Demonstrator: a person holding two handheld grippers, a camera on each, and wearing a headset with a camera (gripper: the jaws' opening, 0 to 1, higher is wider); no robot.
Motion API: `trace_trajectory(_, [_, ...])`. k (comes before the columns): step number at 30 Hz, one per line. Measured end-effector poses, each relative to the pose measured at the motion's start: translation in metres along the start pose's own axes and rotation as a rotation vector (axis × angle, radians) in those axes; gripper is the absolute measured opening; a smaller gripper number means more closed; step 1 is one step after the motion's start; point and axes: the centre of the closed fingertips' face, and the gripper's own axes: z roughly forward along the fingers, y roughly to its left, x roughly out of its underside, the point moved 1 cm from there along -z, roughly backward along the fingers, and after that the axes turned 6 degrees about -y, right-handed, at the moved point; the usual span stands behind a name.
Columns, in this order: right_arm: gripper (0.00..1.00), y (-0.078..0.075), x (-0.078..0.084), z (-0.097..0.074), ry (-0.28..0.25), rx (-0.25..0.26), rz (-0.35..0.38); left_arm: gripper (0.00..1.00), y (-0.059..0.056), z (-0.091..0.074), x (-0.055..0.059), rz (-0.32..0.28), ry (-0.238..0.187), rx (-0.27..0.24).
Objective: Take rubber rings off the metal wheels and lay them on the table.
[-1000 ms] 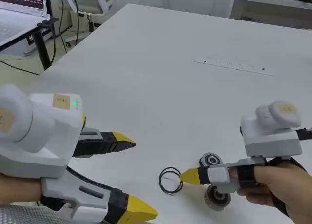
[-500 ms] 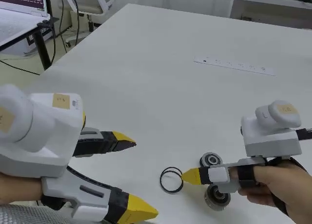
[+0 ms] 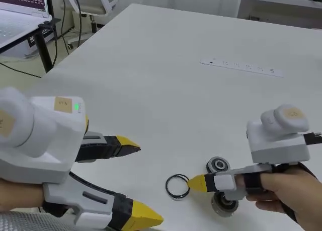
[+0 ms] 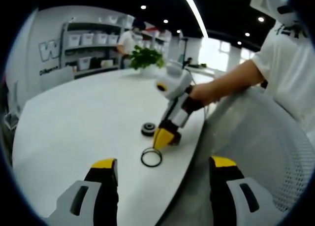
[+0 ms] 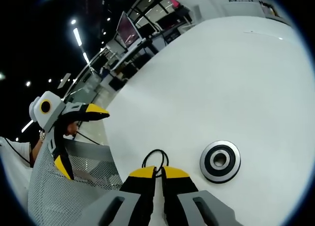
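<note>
- Black rubber ring (image 3: 177, 185): lies flat on the white table (image 3: 166, 80), near the edge closest to me. Its outline reads double; I cannot tell whether it is one ring or two.
- Right tongs (image 3: 192, 182): both yellow-tipped jaws are pressed together. The tips touch the ring's right-hand edge in the head view. In the right gripper view the ring (image 5: 155, 157) rises straight out of the seam between my closed tips (image 5: 155, 173). I cannot tell whether rubber is caught between them.
- First round metal wheel with a dark centre (image 3: 218, 165): lies flat on the table, just beside the right tongs and apart from the ring. In the right gripper view it (image 5: 220, 161) sits to the right of the jaws.
- Second metal wheel (image 3: 224, 205): lies under the body of the right tongs, partly hidden.
- Right hand (image 3: 282, 190): grips the right tongs' handle.
- Left tongs (image 3: 142, 182): jaws spread wide, hovering above the table well left of the ring and holding nothing. In the left gripper view the ring (image 4: 151, 157) lies ahead of my two parted tips (image 4: 163, 162), with the right tongs' tip (image 4: 162, 139) at its far edge.
- White power strip (image 3: 241, 68): lies farther back on the table.
</note>
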Motion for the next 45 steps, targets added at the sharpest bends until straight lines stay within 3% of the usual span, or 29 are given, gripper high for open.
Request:
trace_trajectory(16, [0.11, -0.0011, 0.0006, 0.0034, 0.019, -0.006, -0.075, 0.75, -0.0003, -0.0001, 0.0008, 0.005, 0.004, 0.0])
trace_trajectory(26, [0.13, 0.0012, 0.0025, 0.0061, 0.04, 0.005, -0.178, 0.75, 0.0002, -0.0002, 0.0016, 0.008, 0.007, -0.002])
trace_trajectory(30, [0.14, 0.0036, 0.0009, 0.0066, 0.029, -0.007, -0.169, 0.74, 0.0005, -0.0002, 0.0017, 0.01, 0.008, -0.003])
trace_trajectory(38, [0.15, -0.0001, 0.0027, 0.0065, 0.045, 0.022, -0.249, 0.75, 0.0011, -0.0003, 0.002, 0.008, 0.009, -0.006])
trace_trajectory(45, [0.16, -0.002, -0.0024, 0.0016, 0.034, 0.027, -0.264, 0.74, 0.0003, -0.0001, 0.0021, 0.013, 0.013, -0.002])
